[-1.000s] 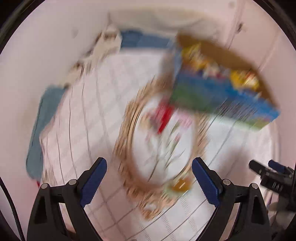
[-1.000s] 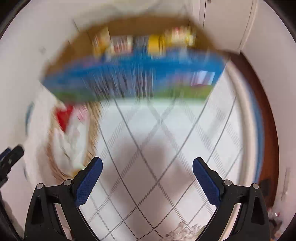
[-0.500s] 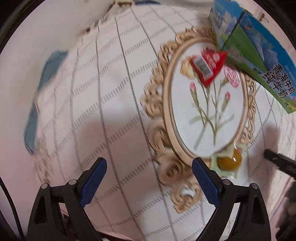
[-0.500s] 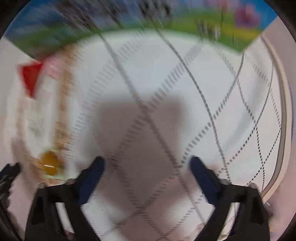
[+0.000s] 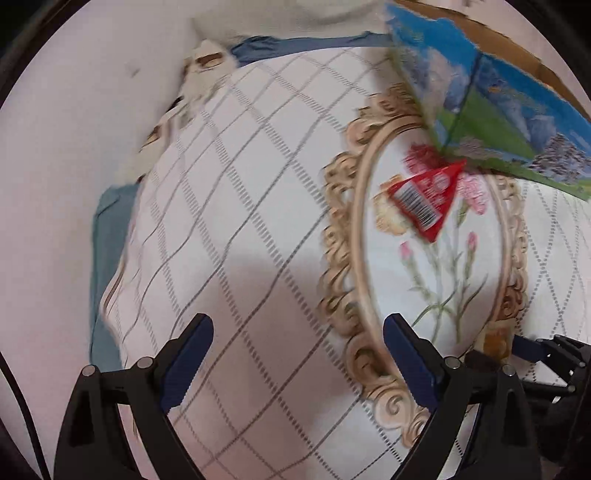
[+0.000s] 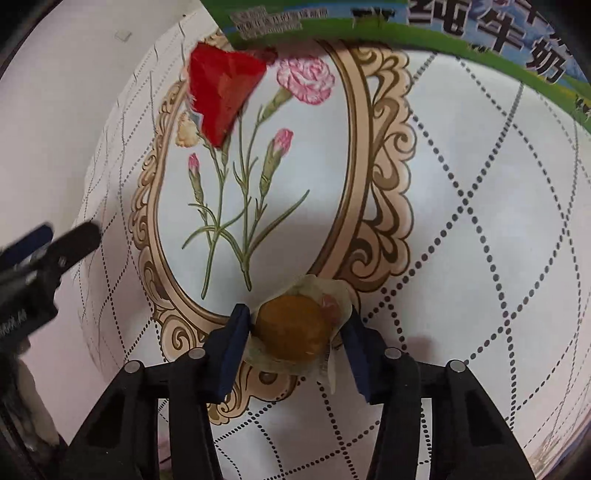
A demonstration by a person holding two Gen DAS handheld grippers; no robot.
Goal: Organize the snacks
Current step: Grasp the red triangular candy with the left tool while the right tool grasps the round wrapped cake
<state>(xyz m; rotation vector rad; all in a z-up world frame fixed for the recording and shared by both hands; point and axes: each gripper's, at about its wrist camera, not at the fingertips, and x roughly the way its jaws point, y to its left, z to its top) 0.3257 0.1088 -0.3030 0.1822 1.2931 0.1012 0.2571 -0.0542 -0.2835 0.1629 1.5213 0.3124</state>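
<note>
A round golden-brown pastry in a clear wrapper (image 6: pixel 293 328) lies on the tablecloth at the lower edge of the printed flower oval. My right gripper (image 6: pixel 295 332) is closed around it, one blue pad on each side. In the left wrist view the pastry (image 5: pixel 496 341) shows beside the right gripper's fingers (image 5: pixel 532 349). A red triangular snack packet (image 6: pixel 221 92) lies at the oval's upper part; it also shows in the left wrist view (image 5: pixel 428 197). My left gripper (image 5: pixel 297 354) is open and empty above the cloth, left of the oval.
A blue-and-green milk carton box (image 5: pixel 491 99) stands at the far side of the table and also shows in the right wrist view (image 6: pixel 443 33). The checked white tablecloth (image 5: pixel 221 221) covers the table. A blue cloth (image 5: pixel 110 240) lies at its left edge.
My right gripper has dropped down to the wrapped pastry and closed on it. My left gripper has shifted slightly and stays open.
</note>
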